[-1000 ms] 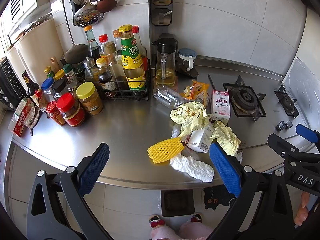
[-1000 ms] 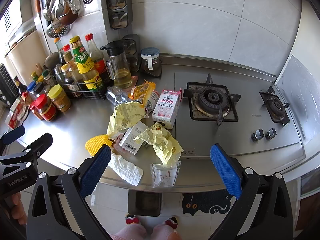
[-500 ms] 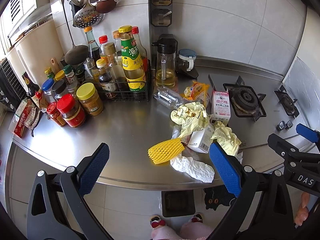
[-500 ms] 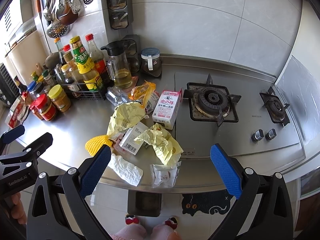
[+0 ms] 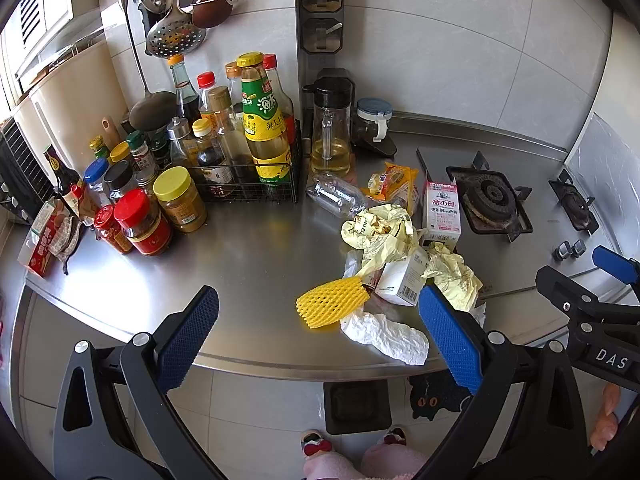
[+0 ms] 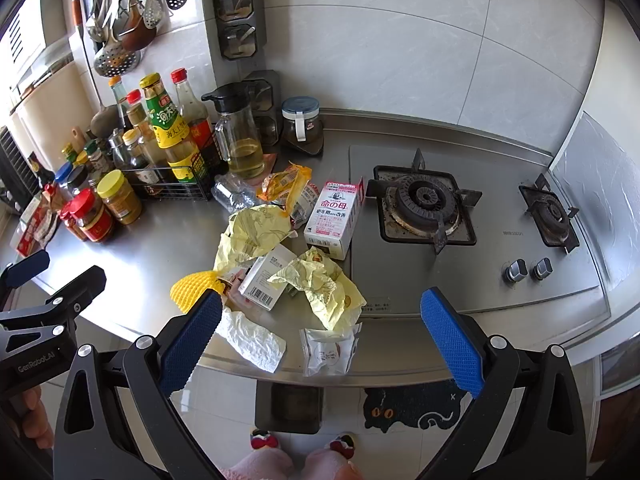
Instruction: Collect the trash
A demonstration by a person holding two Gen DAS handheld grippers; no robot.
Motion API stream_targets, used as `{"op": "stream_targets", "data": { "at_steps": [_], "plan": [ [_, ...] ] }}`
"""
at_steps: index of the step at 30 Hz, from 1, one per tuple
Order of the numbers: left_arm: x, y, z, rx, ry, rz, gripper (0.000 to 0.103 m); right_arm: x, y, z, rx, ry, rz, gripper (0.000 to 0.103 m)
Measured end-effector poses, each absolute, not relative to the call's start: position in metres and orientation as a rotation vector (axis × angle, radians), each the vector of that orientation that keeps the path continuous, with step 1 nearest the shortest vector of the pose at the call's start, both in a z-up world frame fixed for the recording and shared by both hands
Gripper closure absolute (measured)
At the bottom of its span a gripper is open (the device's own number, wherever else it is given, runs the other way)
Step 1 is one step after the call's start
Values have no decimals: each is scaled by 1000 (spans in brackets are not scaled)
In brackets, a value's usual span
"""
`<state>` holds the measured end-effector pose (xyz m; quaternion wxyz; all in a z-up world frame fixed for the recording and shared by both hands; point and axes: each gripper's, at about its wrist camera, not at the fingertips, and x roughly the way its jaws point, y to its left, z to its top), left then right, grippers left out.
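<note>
Nothing moved, clear packet [image 6: 329, 351] seen only by right wrist view

Trash heaped on a steel counter [image 5: 248, 264] beside the stove.

The left claw [image 5: 320, 340] hangs wide open at the counter's front edge, empty. Ahead lie a yellow foam net [image 5: 332, 306], white crumpled paper [image 5: 384, 336], yellow wrappers [image 5: 380, 232], a small white box [image 5: 402, 280] and a pink carton [image 5: 441, 212].

Upper left of the frame: ladles and a skimmer [image 5: 175, 36] hanging on the wall, sauce bottles crowded in a wire basket [image 5: 256, 188] below. Right of centre: gas burner [image 6: 426, 202], two knobs [image 6: 528, 270] nearer. Bottom: cat-face mat [image 6: 412, 410] on floor tiles.
</note>
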<state>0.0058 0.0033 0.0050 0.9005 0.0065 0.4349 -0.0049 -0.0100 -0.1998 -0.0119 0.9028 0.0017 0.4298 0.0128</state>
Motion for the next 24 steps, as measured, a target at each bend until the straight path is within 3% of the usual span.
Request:
{"op": "stream_targets", "data": {
  "at_steps": [24],
  "plan": [
    [2, 2, 4, 21, 897, -7, 8, -10, -201, -12, 5, 888, 23, 3]
  ]
}}
